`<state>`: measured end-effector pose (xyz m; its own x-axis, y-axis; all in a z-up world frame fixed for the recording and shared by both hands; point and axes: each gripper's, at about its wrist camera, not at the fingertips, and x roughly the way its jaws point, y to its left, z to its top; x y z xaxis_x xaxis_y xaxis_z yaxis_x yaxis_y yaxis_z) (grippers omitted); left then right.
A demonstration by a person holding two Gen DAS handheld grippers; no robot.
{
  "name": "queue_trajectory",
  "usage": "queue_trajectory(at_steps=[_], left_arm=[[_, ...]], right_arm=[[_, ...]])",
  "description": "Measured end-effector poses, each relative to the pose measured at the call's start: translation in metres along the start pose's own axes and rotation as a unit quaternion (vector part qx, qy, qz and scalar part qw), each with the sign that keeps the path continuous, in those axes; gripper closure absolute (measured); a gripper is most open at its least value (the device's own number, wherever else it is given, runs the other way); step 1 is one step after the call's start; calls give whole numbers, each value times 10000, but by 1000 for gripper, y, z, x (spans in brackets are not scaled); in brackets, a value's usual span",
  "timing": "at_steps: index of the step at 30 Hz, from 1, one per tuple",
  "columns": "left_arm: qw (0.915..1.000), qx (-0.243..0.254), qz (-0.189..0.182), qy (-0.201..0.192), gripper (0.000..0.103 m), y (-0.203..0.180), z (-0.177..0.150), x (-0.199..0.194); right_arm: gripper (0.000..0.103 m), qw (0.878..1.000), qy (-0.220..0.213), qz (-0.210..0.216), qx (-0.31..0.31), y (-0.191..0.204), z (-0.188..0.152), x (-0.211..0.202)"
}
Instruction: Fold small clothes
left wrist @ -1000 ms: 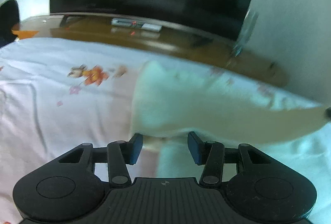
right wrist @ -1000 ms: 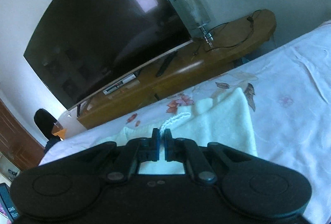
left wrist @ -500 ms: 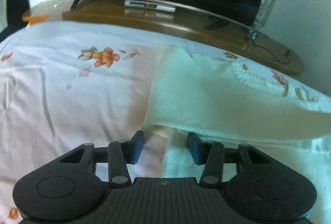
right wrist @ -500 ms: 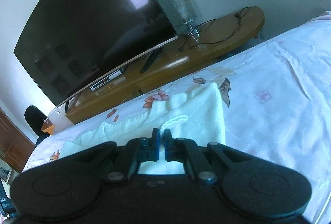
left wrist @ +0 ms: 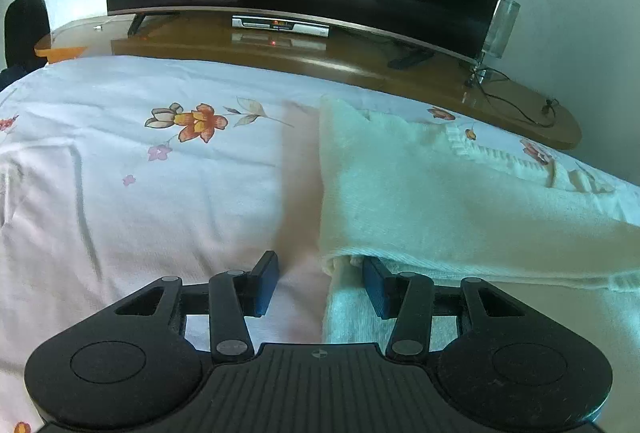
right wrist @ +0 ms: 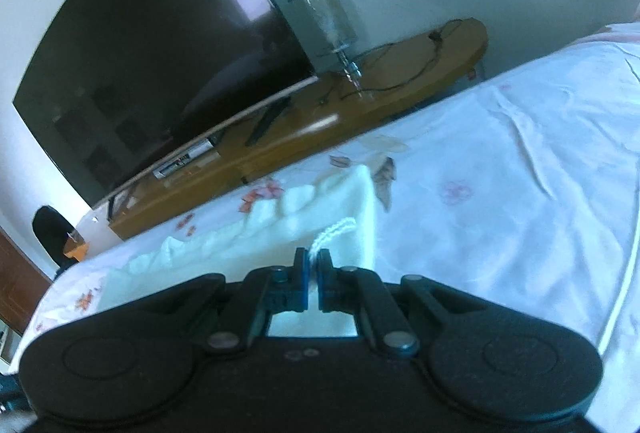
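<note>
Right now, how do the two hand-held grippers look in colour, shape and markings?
The left hand-held gripper is matte black plastic with two round lobes, a ribbed centre plate, a small crosshair mark, grey pivot pins and dark blue finger pads. The right hand-held gripper looks the same; no cables or sleeves show.

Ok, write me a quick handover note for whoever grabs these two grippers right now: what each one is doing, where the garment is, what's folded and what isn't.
Left gripper: open, holding nothing, hovering low at the near-left corner of the cream knitted garment, whose edge lies between the jaws.
Right gripper: shut on the garment's knitted trim.
Garment: lying on the floral bedsheet in front of the TV stand.
Done: one layer already lies folded over another.
Left: probably set down the held edge, release it, then finish and square the fold.
</note>
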<state>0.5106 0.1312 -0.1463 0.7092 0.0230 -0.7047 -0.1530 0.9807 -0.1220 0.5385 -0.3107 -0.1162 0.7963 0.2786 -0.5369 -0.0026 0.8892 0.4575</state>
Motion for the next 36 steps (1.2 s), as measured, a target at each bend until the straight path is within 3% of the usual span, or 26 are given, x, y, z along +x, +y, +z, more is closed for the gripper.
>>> queue_trajectory(at_steps=[4,19,21,23,25,27,31,36], left_arm=[[9999,-93,-99,6,55,4,1,0],[9995,-20,-286,87,55,14,1,-5],[9993,133,-117,-329,55,17,3,-27],[9971,228,-362,-627,55,10,12,-37],[9941,429,-744,-668,55,-11,24,-26],[9921,708,-875,-549,55,-34,32,-3],[9926,796,-882,-269,55,-52,34,38],[9934,777,-714,-449,55,-40,28,41]], right_arm=[[98,9997,222,-54,-45,-6,-7,4],[96,9990,327,-286,-84,-18,-19,5],[91,9990,170,-353,-221,-16,-17,-5],[94,9981,-179,-317,-500,-12,-13,-21],[96,9974,-224,-281,-623,-9,-8,-20],[96,9962,-143,-308,-808,-1,-6,-8],[97,9937,-67,-371,-1055,10,-6,9],[97,9926,-269,-521,-1060,5,-4,8]])
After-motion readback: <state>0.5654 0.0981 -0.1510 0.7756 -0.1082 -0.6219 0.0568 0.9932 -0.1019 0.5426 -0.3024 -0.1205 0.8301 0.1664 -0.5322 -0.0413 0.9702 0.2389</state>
